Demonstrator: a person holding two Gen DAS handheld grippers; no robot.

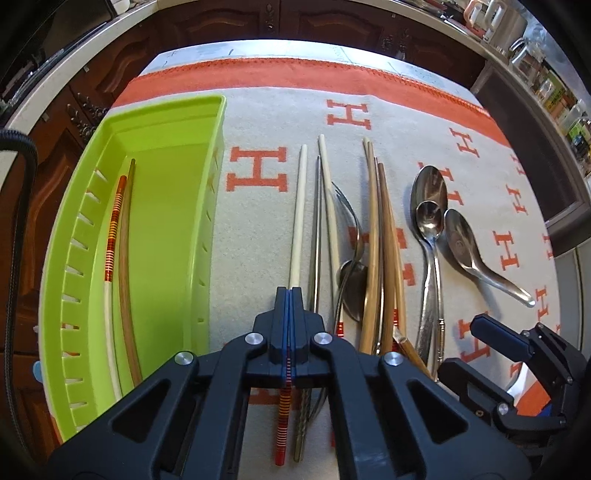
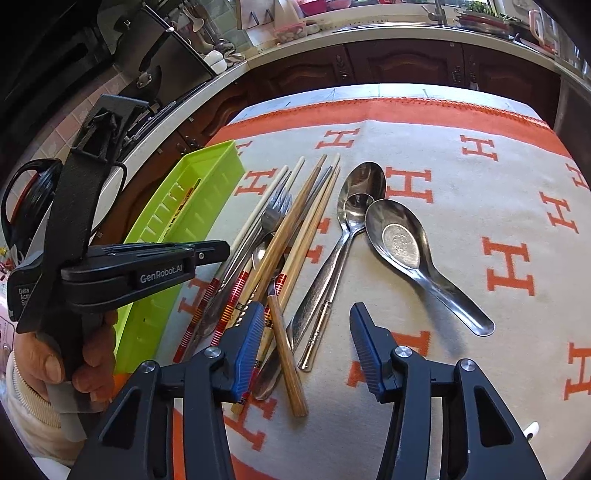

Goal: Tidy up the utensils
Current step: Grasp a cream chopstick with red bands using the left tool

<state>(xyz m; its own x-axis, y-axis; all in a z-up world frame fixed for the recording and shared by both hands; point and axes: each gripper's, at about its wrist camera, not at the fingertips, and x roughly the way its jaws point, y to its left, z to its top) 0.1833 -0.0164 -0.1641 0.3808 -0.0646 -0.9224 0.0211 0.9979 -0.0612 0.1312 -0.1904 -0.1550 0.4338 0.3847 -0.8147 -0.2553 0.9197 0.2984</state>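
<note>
My left gripper (image 1: 290, 295) is shut on a white chopstick with a red-striped end (image 1: 298, 214), which lies along the cloth pointing away. A green plastic tray (image 1: 173, 122) lies at the left and holds two chopsticks (image 1: 123, 236). To the right of my left gripper lie a pile of wooden chopsticks (image 1: 382, 240), a fork (image 1: 347, 210) and three metal spoons (image 1: 430, 206). My right gripper (image 2: 306, 332) is open and empty, low over the cloth, with the wooden chopsticks (image 2: 295, 236) and spoon handles (image 2: 325, 284) at its left finger. The left gripper (image 2: 207, 253) shows at the left there.
The utensils lie on a grey cloth with orange H letters and an orange border (image 2: 509, 269). Dark wooden cabinets (image 1: 273, 18) and a cluttered counter (image 2: 332, 22) run behind the table. A large flat spoon (image 2: 410, 247) lies right of the pile.
</note>
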